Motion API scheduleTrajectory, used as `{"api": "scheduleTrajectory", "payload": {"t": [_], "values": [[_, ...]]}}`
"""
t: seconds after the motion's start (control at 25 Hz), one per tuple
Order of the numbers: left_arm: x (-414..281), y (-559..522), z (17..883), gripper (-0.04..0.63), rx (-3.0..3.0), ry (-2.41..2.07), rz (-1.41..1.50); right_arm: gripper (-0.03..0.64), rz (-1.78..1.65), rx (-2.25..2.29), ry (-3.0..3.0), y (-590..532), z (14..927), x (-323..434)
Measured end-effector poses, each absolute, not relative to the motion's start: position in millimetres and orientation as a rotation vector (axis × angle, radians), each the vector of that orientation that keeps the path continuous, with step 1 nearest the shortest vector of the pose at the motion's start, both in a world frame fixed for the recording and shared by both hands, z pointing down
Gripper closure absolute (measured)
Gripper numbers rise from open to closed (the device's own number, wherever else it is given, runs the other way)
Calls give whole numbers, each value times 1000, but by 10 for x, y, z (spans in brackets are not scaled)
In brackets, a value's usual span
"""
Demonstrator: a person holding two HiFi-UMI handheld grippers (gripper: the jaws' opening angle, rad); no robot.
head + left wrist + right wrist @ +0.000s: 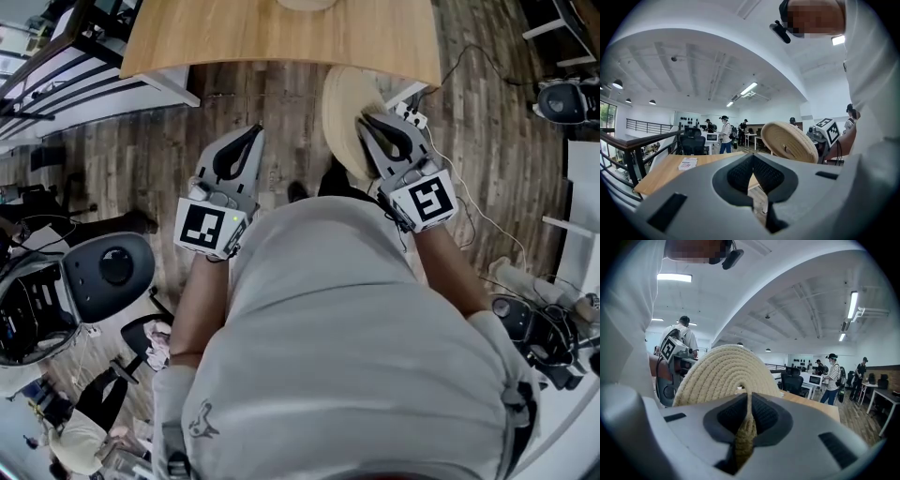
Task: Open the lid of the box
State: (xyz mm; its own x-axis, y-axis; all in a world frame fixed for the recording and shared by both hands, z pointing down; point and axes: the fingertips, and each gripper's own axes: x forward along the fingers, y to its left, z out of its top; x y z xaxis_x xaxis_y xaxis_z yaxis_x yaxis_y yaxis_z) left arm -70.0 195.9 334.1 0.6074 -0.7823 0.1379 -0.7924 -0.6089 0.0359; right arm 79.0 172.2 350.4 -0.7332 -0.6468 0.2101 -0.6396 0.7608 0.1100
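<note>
A round lid of coiled beige rope (345, 112) hangs on edge over the wooden floor, just in front of the table. My right gripper (371, 120) is shut on a loop of rope at the lid's middle; in the right gripper view the lid (723, 373) stands up right beyond the jaws (749, 401). My left gripper (251, 133) is shut and holds nothing, to the left of the lid and apart from it. The left gripper view has the lid (793, 139) to the right of its closed jaws (752, 158). A pale round shape (307, 4) sits at the table's far edge, cut off by the frame.
The wooden table (281, 42) spans the top. A grey office chair (108, 270) stands at the left, and a power strip (413, 115) with cables lies on the floor at the right. White shelving (581, 202) lines the right side. Several people stand far off.
</note>
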Motion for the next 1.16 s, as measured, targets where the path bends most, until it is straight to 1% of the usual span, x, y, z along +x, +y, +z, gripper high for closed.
{"api": "scheduleTrajectory", "payload": {"t": [0.4, 0.92, 1.16], "values": [[-799, 2120, 3405, 589, 2747, -1311, 129, 581, -51, 1048, -2672, 1947, 3577, 772], [-631, 2222, 3277, 589, 2761, -1306, 111, 581, -57, 1052, -2678, 2050, 3467, 946], [-681, 2203, 3213, 589, 2766, -1289, 91, 581, -62, 1050, -2668, 2017, 3404, 895]]}}
